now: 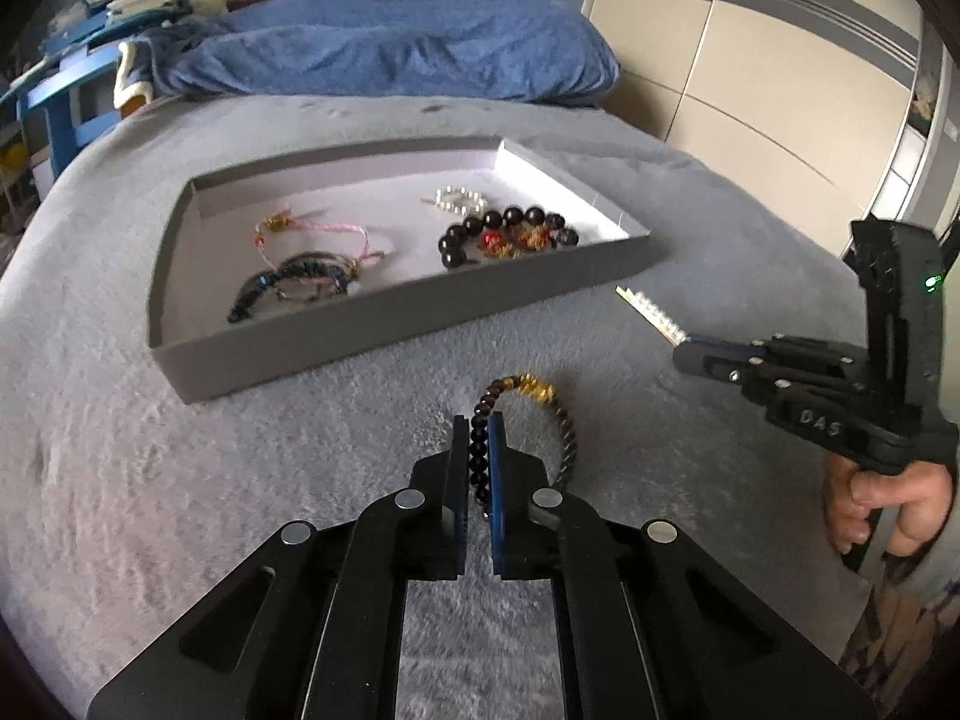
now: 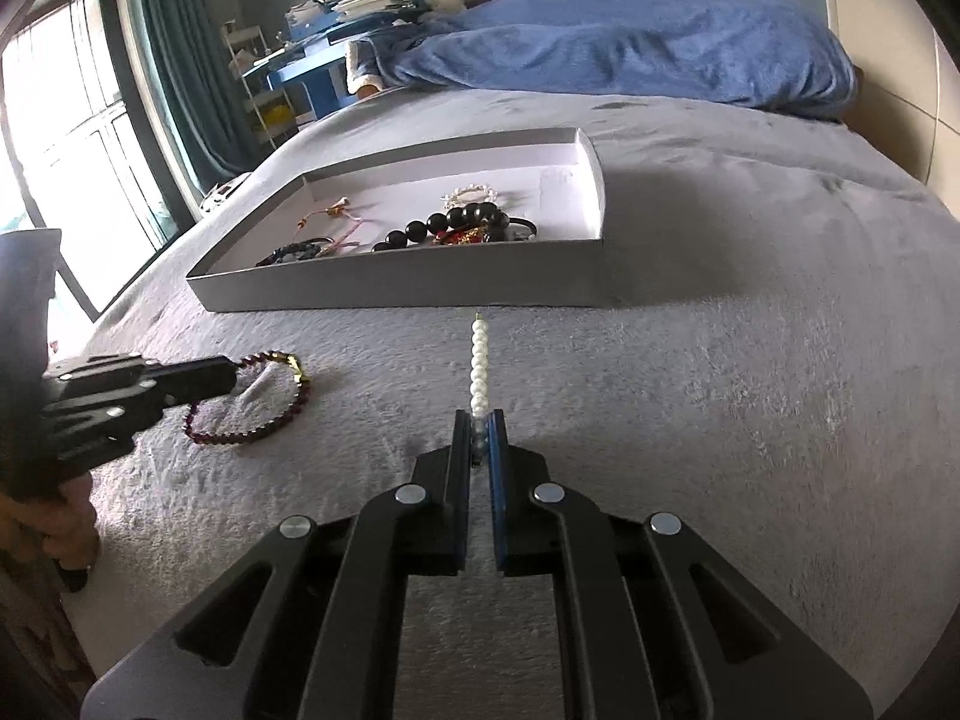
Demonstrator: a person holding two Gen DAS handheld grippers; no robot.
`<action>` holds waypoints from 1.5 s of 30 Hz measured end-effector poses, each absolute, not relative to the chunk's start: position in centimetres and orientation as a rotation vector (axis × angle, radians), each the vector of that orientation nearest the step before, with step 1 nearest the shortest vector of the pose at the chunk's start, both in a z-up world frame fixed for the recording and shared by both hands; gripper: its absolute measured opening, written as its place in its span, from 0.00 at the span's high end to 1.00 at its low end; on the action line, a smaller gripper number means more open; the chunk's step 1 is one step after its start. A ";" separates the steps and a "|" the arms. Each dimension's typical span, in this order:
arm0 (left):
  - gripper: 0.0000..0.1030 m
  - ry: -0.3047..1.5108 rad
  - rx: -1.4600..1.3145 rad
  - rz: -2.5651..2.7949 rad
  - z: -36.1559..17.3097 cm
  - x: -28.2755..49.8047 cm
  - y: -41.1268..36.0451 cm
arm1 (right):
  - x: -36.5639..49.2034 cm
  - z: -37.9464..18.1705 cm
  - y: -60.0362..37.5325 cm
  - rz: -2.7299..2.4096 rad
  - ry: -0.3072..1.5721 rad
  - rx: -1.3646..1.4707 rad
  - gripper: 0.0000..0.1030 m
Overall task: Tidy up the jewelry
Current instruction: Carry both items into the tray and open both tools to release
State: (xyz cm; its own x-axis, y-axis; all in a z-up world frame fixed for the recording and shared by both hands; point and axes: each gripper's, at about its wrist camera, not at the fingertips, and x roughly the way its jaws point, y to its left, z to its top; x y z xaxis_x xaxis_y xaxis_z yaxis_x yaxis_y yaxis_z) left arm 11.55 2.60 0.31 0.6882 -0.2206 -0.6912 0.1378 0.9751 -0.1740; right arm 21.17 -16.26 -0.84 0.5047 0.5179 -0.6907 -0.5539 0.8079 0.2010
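Note:
A dark red bead bracelet with gold beads (image 1: 555, 420) lies on the grey bed cover, and my left gripper (image 1: 479, 423) is shut on its near-left side. From the right wrist view the same bracelet (image 2: 273, 411) shows at the left, with the left gripper (image 2: 231, 377) pinching its top. My right gripper (image 2: 479, 420) is shut on one end of a white pearl clip (image 2: 479, 363) that sticks straight forward. In the left wrist view the right gripper (image 1: 681, 351) holds that clip (image 1: 651, 315) just right of the tray.
A shallow grey tray (image 1: 384, 333) on the bed holds several bracelets: black beads (image 1: 510, 231), white pearls (image 1: 459, 199), pink and dark cords (image 1: 306, 267). A blue blanket (image 1: 384, 48) lies behind. A person's hand (image 1: 876, 495) grips the right handle. A wardrobe stands right.

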 end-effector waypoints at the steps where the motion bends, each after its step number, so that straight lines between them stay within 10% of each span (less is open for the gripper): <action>1: 0.94 0.778 -0.106 -0.204 0.7 11.5 2.6 | 21.2 -0.8 -16.3 0.647 0.815 -0.048 0.95; 26: 0.94 0.608 -0.030 -0.176 9.5 15.2 4.7 | 24.0 5.5 -11.6 0.722 0.722 -0.057 0.95; 45: 0.94 0.700 -0.053 -0.100 5.4 20.8 6.9 | 30.0 3.0 -5.0 0.717 0.852 -0.096 0.95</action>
State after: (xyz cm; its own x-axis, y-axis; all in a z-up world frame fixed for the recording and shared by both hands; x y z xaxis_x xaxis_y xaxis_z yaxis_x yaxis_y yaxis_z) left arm 20.77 6.88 5.43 0.7602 -0.1100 -0.6403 0.0742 0.9938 -0.0827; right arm 30.01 -5.01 2.96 0.4419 0.5398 -0.7165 -0.6133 0.7647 0.1979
